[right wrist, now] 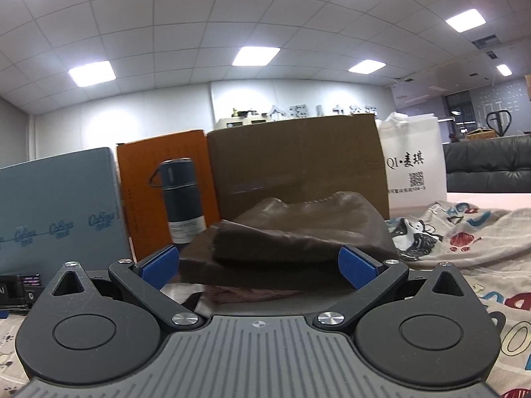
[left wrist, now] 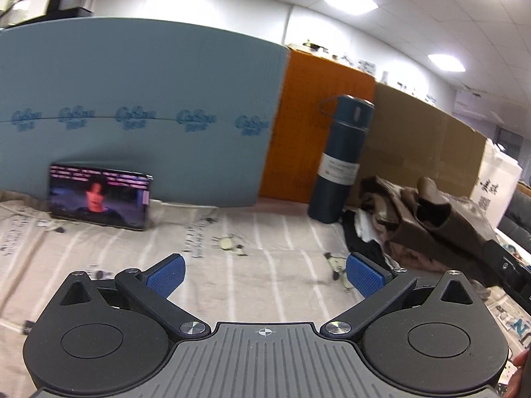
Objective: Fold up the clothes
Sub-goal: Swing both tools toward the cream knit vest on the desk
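A pile of clothes with a folded brown garment (left wrist: 428, 219) on top lies at the right of the table, beside the bottle. My left gripper (left wrist: 265, 275) is open and empty above the striped cloth, to the left of the pile. My right gripper (right wrist: 259, 265) is open, close in front of the brown garment (right wrist: 298, 232), its blue pads on either side of the folded edge; I cannot tell if they touch it. A pinkish garment (right wrist: 252, 293) shows under the brown one. A printed grey garment (right wrist: 464, 242) lies to the right.
A dark blue flask (left wrist: 341, 162) stands near the pile. A phone (left wrist: 99, 195) playing video leans on a blue foam board (left wrist: 139, 112). An orange box (left wrist: 318, 126), a cardboard box (right wrist: 298, 165) and a white bag (right wrist: 415, 165) line the back.
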`<action>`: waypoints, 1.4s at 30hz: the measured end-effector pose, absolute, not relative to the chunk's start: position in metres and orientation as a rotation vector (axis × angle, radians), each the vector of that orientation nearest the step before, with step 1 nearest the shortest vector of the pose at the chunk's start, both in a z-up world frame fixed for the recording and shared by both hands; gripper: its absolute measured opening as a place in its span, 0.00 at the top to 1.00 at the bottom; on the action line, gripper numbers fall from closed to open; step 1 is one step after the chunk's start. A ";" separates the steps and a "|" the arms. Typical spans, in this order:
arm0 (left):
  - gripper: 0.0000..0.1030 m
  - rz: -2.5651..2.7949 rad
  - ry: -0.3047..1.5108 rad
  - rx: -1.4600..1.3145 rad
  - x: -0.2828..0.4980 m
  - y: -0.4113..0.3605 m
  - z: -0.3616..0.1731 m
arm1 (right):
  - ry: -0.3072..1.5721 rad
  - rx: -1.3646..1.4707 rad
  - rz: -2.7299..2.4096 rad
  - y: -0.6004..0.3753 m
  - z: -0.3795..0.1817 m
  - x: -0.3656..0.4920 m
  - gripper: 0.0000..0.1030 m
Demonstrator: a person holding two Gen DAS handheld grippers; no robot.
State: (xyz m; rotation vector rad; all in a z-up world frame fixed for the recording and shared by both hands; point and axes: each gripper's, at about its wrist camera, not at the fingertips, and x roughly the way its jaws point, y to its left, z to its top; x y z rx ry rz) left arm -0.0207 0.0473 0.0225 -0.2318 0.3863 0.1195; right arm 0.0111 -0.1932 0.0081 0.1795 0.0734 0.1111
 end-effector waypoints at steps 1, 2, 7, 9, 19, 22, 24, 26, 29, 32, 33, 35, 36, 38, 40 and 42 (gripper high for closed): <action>0.00 0.128 0.380 -0.237 -0.025 0.051 0.024 | 0.077 0.181 0.122 -0.191 0.010 0.009 0.00; 0.00 0.140 0.370 -0.243 -0.029 0.054 0.026 | 0.081 0.181 0.138 -0.187 0.012 0.007 0.00; 0.00 0.203 0.271 -0.235 -0.059 0.071 0.034 | 0.081 0.179 0.226 -0.163 0.018 -0.006 0.00; 0.00 0.222 0.229 -0.212 -0.072 0.076 0.036 | 0.082 0.168 0.275 -0.151 0.021 -0.014 0.00; 0.00 0.364 0.052 -0.143 -0.139 0.124 0.041 | 0.110 0.152 0.518 -0.086 0.033 -0.046 0.00; 0.00 0.364 -0.065 -0.147 -0.169 0.153 0.048 | 0.111 0.151 0.601 -0.061 0.038 -0.052 0.00; 0.00 0.390 -0.117 -0.131 -0.186 0.176 0.056 | 0.122 0.166 0.655 -0.043 0.044 -0.056 0.00; 0.00 0.453 -0.158 -0.137 -0.204 0.204 0.066 | 0.138 0.177 0.719 -0.024 0.050 -0.060 0.00; 0.00 0.563 -0.211 -0.189 -0.231 0.252 0.079 | 0.147 0.153 0.817 0.011 0.061 -0.067 0.00; 0.00 0.628 -0.269 -0.319 -0.261 0.306 0.087 | 0.185 0.143 0.919 0.049 0.069 -0.068 0.00; 0.00 0.635 -0.281 -0.370 -0.269 0.324 0.088 | 0.209 0.148 0.958 0.063 0.072 -0.068 0.00; 0.00 0.627 -0.287 -0.487 -0.283 0.362 0.086 | 0.265 0.165 1.026 0.089 0.075 -0.065 0.00; 0.00 0.606 -0.280 -0.549 -0.288 0.380 0.082 | 0.300 0.175 1.043 0.103 0.076 -0.062 0.00; 0.00 0.561 -0.255 -0.664 -0.293 0.412 0.070 | 0.369 0.192 1.076 0.126 0.072 -0.057 0.00; 0.00 0.529 -0.217 -0.773 -0.297 0.438 0.053 | 0.428 0.206 1.106 0.146 0.066 -0.051 0.00; 0.00 0.519 -0.169 -0.842 -0.299 0.464 0.036 | 0.487 0.221 1.136 0.166 0.059 -0.045 0.00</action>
